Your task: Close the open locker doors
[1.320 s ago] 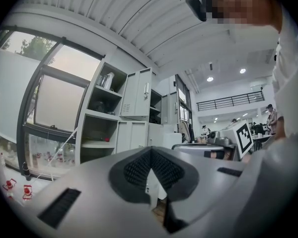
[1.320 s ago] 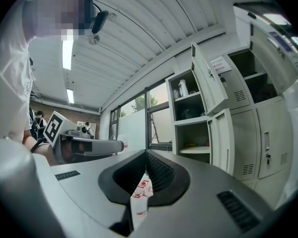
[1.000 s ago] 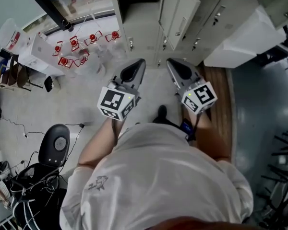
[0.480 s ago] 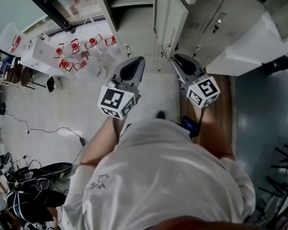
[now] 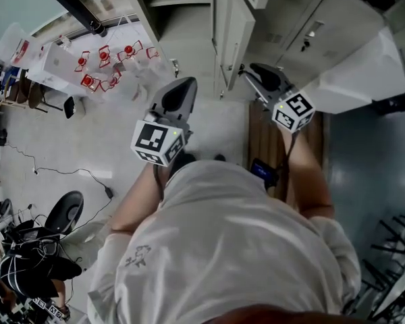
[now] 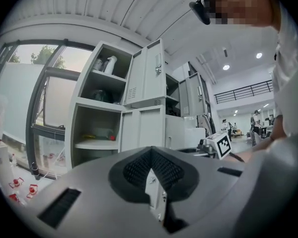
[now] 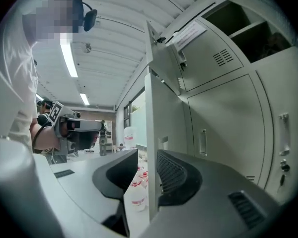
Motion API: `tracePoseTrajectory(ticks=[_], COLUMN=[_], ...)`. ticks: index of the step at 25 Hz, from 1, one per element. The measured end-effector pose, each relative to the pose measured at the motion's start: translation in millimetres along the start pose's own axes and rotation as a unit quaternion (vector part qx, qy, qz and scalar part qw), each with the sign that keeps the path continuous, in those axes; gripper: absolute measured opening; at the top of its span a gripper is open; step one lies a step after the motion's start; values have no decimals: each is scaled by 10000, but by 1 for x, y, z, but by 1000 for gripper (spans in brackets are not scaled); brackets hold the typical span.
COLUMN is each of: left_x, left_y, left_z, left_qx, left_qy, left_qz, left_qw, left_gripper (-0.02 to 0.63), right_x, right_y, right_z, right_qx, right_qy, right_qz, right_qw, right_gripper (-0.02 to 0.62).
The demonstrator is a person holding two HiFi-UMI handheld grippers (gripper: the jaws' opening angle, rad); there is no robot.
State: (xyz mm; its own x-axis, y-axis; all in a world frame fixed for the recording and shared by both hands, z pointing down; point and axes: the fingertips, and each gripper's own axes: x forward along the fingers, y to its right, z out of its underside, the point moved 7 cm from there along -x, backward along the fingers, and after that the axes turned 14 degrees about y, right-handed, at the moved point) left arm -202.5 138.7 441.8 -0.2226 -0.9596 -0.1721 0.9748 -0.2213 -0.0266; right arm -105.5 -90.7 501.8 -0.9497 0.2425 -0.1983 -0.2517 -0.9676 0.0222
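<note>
Straddling the locker door (image 7: 150,93) edge: right gripper (image 7: 146,155), jaws just opening

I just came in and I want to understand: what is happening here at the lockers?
A person stands before a row of lockers with a gripper in each hand. Several doors are open. The right gripper has just been opening its fingers, and the edge of one open door stands between them, not pinched as far as I can see. The left gripper is shut and holds nothing. No door is closed yet by this move.
</note>
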Motion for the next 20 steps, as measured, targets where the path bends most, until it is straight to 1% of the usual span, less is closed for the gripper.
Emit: tracePoseTrajectory(ticks=[2,5,12,20], left_x=[5,12,20,23], left_y=[-5,-9,-19,-25], left_z=[1,4,10,17], left_qx=[-7,17,-4,-53], left_qy=[3,-25,-121,-189], left_qz=[-77,-118,-227,-312], left_qw=[10000,9999,9997,9993], left_gripper=[-2,-2,-2,-2], right_x=[6,14,30,41], right_y=[13,24,31,40], right_z=[2,6,19,32], right_qx=[25,95,313,515], right_qy=[-28,-85,-116,-167], right_qz=[-200,-515,-1138,-1615], right_qw=[9998,9986,9929,9854], right_gripper=[112,117,138,144])
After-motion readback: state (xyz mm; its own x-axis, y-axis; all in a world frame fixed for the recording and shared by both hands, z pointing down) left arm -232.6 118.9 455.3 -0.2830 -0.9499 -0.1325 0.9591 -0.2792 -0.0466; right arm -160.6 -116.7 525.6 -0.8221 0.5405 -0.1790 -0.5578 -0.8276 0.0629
